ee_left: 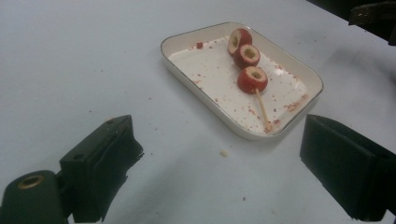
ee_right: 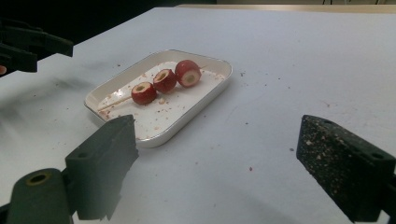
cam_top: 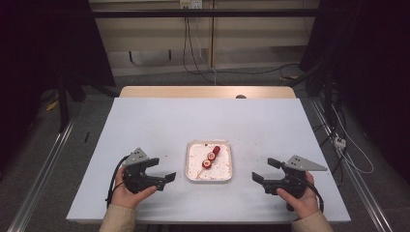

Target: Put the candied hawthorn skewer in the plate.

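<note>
I am holding the left gripper and the right gripper near the table's near edge, jaws of each standing wide apart and gripping nothing. Between them, apart from both, a shallow white rectangular tray is sitting at the middle of the white table, carrying three hollowed red fruit rounds on a thin wooden skewer. Red crumbs are dotting the tray. Beyond the far edge, cables are hanging against a pale wall.
</note>
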